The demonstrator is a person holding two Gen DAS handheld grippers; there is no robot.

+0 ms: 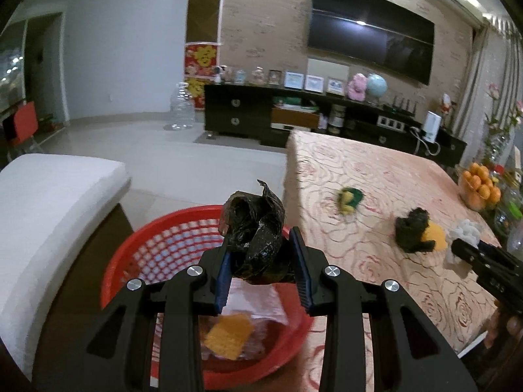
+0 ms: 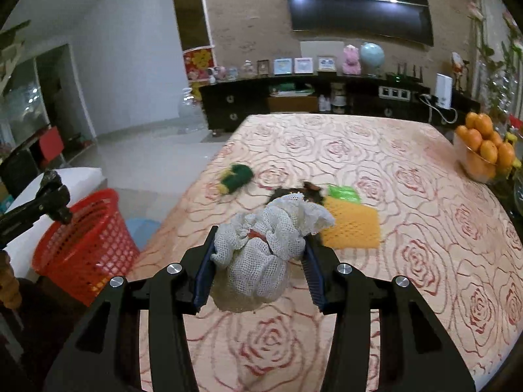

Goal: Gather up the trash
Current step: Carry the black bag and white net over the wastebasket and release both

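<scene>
My left gripper (image 1: 261, 245) is shut on a crumpled black plastic bag (image 1: 255, 228) and holds it above the red mesh basket (image 1: 157, 248), which holds a yellow foam net (image 1: 228, 334) and clear wrapping. My right gripper (image 2: 260, 248) is shut on a white mesh net wad (image 2: 268, 238) just above the rose-patterned table (image 2: 408, 228). On the table lie a green-yellow scrap (image 2: 237, 176), a dark crumpled scrap (image 2: 310, 191), a green wrapper (image 2: 343, 192) and a yellow foam net (image 2: 353, 225).
A bowl of oranges (image 2: 483, 153) stands at the table's right edge. The red basket (image 2: 85, 245) sits beside the table's left edge, next to a white cushioned seat (image 1: 49, 215). A dark TV cabinet (image 1: 294, 117) runs along the far wall.
</scene>
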